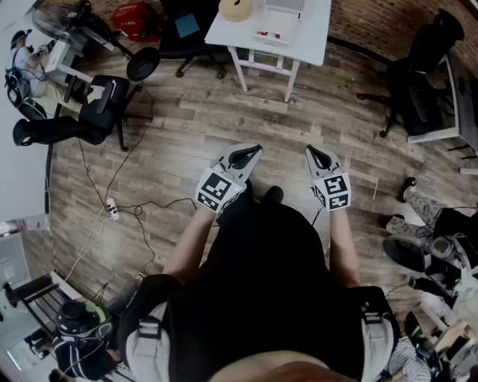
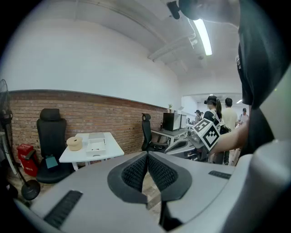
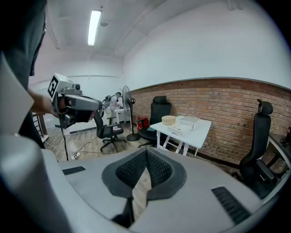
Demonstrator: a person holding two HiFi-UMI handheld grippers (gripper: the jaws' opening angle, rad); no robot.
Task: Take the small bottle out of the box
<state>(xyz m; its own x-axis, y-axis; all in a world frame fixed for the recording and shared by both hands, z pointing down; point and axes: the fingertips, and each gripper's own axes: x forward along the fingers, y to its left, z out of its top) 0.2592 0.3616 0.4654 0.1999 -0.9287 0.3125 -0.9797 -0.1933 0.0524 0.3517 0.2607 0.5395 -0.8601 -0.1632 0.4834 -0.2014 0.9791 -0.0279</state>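
Wooden floor (image 1: 187,142) bears a white table (image 1: 314,33), well ahead of the person. Left gripper (image 1: 246,155) and right gripper (image 1: 317,155) hang over the floor, jaws together and empty. White box (image 1: 277,34) lies on the table; the small bottle cannot be made out.

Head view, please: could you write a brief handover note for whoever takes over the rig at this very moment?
Left tongs: shut, empty, held over the wooden plank floor.
Right tongs: shut, empty, alongside the left.
Things: a white rectangular box, a flatter white box and a round tan container sit on the white table ahead, apart from both tongs. No small bottle shows in any view.
Done: nothing visible.
Left: approach the table, find the bottle in a box, lift it out.
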